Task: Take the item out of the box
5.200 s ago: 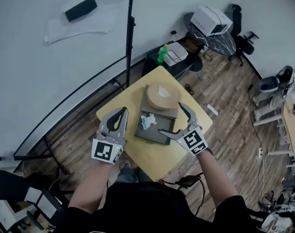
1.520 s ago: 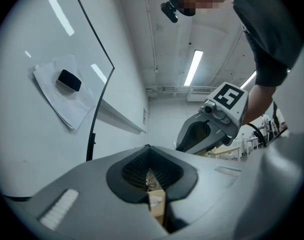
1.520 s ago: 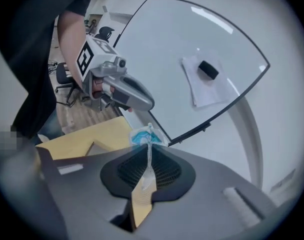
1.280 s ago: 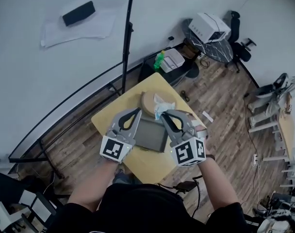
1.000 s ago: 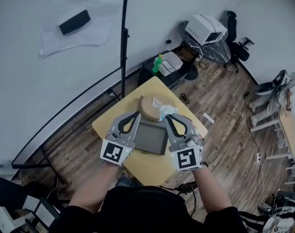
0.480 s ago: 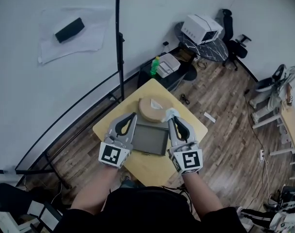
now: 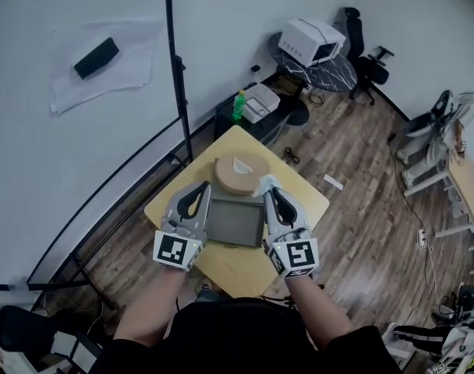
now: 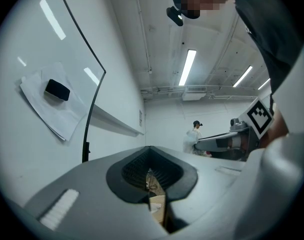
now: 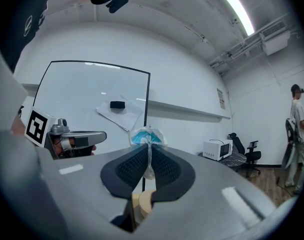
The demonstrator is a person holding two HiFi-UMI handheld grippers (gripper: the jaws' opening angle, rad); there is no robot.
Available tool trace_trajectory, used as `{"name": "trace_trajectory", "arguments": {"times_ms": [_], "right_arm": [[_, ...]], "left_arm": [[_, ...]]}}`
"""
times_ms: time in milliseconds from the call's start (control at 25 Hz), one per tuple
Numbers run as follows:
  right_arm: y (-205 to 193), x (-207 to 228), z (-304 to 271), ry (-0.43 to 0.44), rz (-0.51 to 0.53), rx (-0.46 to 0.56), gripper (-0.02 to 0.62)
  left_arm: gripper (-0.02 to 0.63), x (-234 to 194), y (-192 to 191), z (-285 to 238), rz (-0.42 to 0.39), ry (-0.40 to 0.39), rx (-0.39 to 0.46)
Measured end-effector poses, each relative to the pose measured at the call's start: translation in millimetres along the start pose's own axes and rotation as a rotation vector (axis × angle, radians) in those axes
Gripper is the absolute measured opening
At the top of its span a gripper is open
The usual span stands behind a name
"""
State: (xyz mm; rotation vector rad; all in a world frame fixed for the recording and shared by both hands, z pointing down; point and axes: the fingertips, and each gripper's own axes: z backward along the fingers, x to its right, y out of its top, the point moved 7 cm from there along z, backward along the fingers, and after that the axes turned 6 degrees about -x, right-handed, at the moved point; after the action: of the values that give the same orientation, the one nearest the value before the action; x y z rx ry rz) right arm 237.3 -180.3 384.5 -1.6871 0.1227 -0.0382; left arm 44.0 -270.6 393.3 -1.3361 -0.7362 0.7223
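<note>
The right claw (image 9: 148, 149) is seen shut on the item (image 9: 145, 135), a crinkled clear packet with blue inside. The packet is pinched between the pads and held outside the open grey box (image 7: 235, 223), by its far right corner. The left claw (image 8: 149, 151) is closed with nothing in it and is held at the box's left side. Just beyond the box, a round tan lid (image 7: 235, 174) is seen lying on the yellow bench (image 7: 237, 265).
</note>
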Motion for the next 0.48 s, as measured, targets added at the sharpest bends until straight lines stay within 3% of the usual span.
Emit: {"name": "trace_trajectory", "arguments": {"times_ms": [480], "right_arm": [[-3.2, 11.8, 9.7, -0.025, -0.015, 0.0, 0.028]], "left_arm": [[-0.002, 3.9, 1.9, -1.0, 0.001, 0.007, -0.004]]}}
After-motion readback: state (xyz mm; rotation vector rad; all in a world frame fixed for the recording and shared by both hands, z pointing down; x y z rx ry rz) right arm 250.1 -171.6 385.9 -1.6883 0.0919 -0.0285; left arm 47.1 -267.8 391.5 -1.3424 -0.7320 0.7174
